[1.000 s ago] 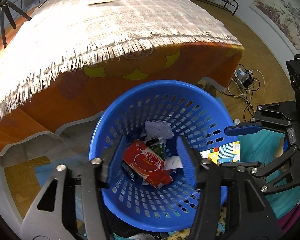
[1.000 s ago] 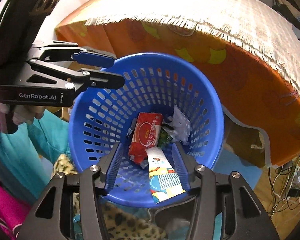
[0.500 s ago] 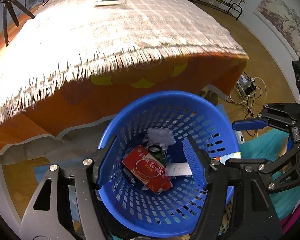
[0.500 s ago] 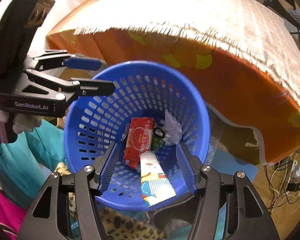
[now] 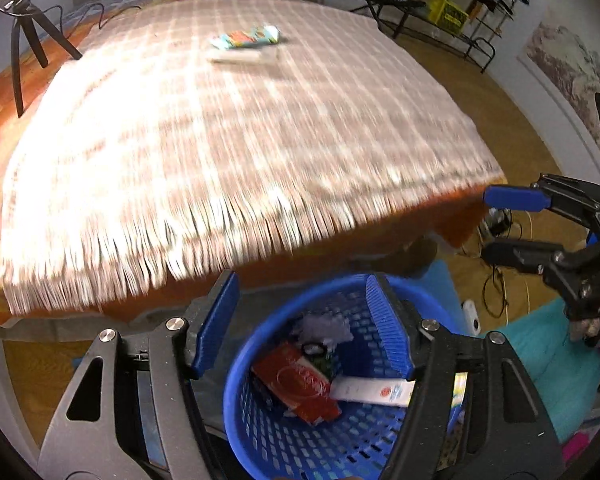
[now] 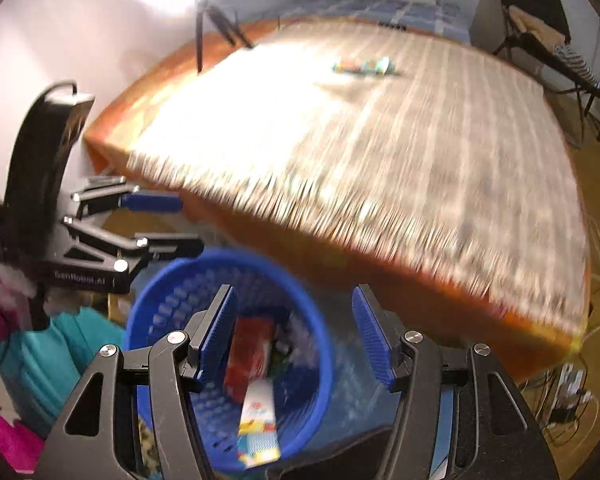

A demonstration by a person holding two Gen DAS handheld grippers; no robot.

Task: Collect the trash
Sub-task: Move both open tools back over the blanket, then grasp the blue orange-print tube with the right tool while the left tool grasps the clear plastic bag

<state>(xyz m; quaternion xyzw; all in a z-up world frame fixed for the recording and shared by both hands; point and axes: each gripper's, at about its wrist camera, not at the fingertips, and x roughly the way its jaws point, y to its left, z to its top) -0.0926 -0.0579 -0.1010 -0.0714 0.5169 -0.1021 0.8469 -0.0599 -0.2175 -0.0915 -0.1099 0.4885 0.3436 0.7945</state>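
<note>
Below table edge, blue basket (image 5: 284,436) holds red packet (image 5: 296,384)

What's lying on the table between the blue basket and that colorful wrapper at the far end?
Only bare checked cloth, as far as the blur allows. In the left wrist view nothing sits between the basket and the wrapper, bar a pale piece just before it.
</note>
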